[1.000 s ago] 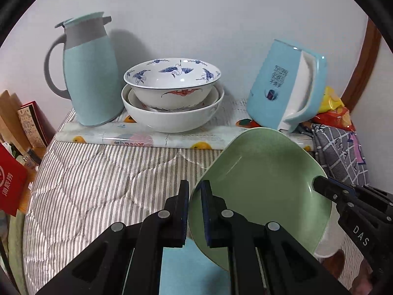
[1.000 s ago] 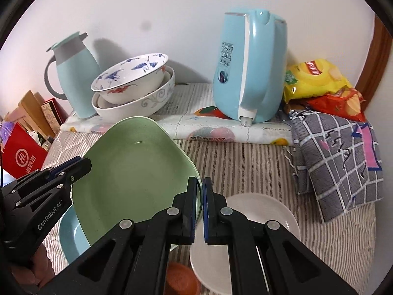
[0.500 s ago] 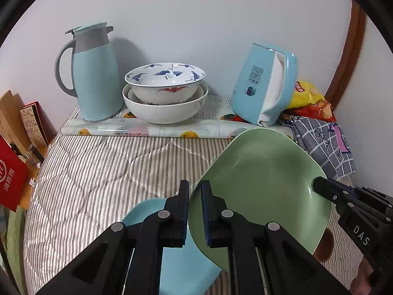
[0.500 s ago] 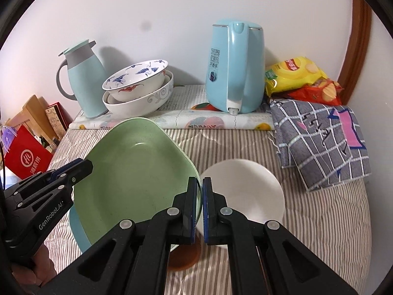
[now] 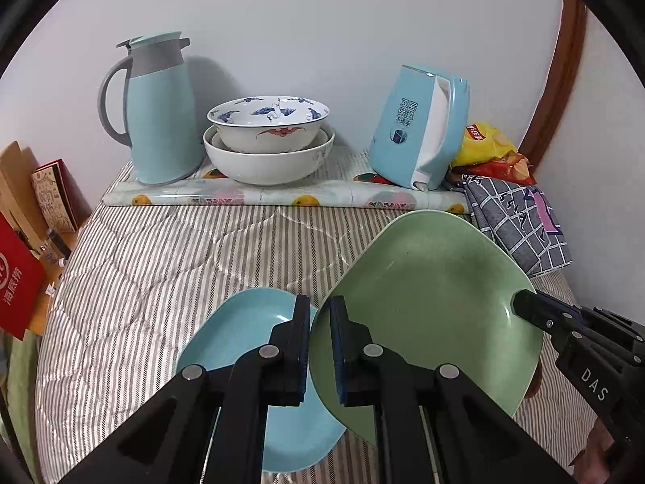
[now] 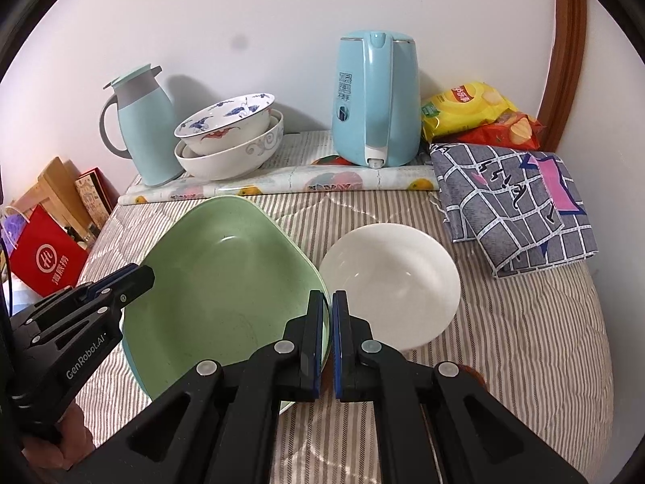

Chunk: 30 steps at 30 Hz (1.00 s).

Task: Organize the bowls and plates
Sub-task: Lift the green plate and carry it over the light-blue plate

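**Green plate held over striped bedding**

Striped bedding (image 6: 524,343) carried the dishes. Left gripper (image 5: 320,347) and right gripper (image 6: 327,339) each pinched the green plate (image 6: 225,282), held above the blue plate (image 5: 242,334), white bowl (image 6: 391,278) just beside. Beyond, nested bowls (image 5: 268,141) looked stacked; three pieces apparently remained.

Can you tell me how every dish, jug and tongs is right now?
Green plate: lifted, tilted, pinched at two rims.
Left tongs: shut on the green plate.
Right tongs: shut on the green plate.
Blue plate: flat on the striped cover.
White bowl: upright, empty.
Patterned bowl: nested in a bigger bowl.
Kettle: lid closed.
Jug: lid closed.
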Tool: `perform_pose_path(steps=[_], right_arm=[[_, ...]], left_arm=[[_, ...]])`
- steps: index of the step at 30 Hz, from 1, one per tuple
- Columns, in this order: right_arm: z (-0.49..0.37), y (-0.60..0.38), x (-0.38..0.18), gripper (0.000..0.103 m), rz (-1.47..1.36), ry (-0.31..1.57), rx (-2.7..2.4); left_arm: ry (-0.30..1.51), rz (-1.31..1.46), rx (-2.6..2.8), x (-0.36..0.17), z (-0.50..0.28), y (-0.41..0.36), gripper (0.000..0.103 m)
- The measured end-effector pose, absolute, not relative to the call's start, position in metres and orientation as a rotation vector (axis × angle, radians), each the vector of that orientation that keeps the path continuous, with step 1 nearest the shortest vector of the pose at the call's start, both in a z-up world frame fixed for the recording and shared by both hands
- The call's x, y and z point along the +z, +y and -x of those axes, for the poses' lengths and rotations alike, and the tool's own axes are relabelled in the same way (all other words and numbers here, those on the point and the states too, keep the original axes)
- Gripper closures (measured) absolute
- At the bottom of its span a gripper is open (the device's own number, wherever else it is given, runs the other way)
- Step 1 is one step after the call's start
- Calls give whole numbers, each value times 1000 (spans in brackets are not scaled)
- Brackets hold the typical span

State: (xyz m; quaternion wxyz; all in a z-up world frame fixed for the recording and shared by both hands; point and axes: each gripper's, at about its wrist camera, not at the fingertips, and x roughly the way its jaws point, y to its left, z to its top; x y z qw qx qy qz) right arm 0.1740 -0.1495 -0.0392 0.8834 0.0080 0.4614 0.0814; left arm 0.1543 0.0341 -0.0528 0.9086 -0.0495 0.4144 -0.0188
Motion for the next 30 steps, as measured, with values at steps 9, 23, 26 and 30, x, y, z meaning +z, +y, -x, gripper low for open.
perform_pose_path(steps=[9, 23, 26, 30], right_arm=[[-164, -137, -42, 99, -24, 959, 189], [-160, -100, -52, 99, -19, 972, 242], [-161, -92, -55, 99, -23, 979, 254], [-162, -79, -60, 99, -13, 989, 269]], left_arm=[[853, 100, -20, -53, -144, 49, 93], [869, 114, 37, -61, -134, 85, 93], [873, 117, 50, -64, -133, 95, 93], [879, 131, 66, -67, -133, 108, 93]])
